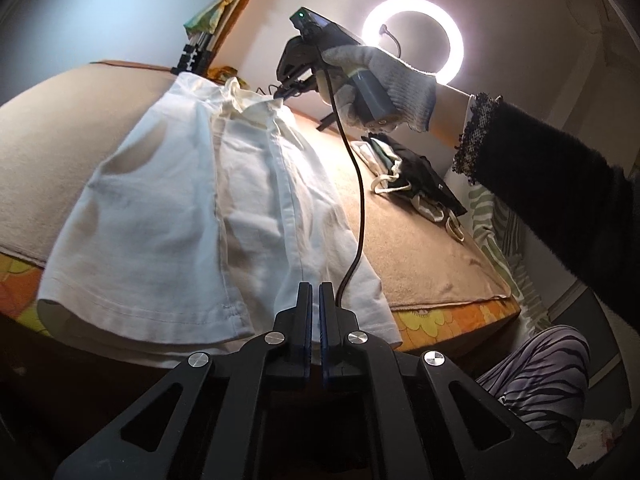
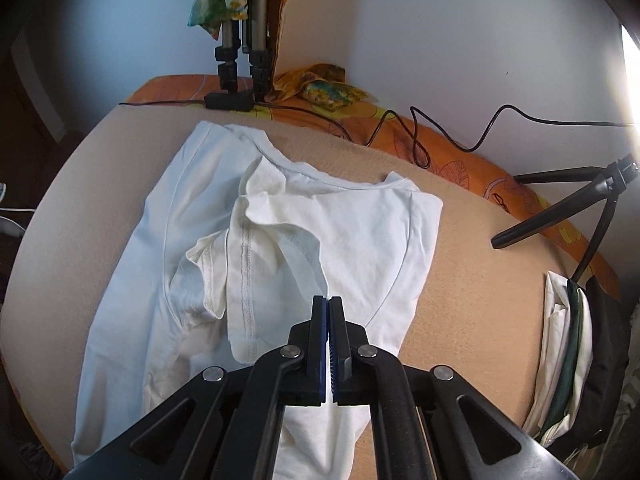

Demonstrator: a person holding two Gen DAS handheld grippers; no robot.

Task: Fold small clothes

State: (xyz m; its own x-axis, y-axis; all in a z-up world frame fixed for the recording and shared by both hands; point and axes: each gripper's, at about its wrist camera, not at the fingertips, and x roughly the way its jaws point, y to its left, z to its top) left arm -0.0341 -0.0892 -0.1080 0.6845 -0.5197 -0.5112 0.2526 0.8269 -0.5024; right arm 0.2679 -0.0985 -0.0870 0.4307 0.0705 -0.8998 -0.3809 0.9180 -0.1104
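A white T-shirt (image 1: 160, 216) lies on the beige blanket (image 1: 420, 248), its right side folded over toward the middle. My left gripper (image 1: 315, 292) is shut on the shirt's hem at the near table edge. My right gripper (image 2: 328, 304) is shut on the folded edge of the T-shirt (image 2: 360, 232) near the sleeve and collar. In the left wrist view the right gripper (image 1: 282, 98) pinches the cloth at the far end, held by a gloved hand (image 1: 380, 80). The turned-over sleeve (image 2: 240, 264) shows its inside seams.
A stack of folded clothes (image 1: 416, 180) lies at the right side of the blanket; it also shows in the right wrist view (image 2: 576, 352). A ring light (image 1: 412, 40) on a tripod (image 2: 560, 208) stands behind it. Cables (image 2: 420, 136) and tripod legs (image 2: 240, 60) sit by the back wall.
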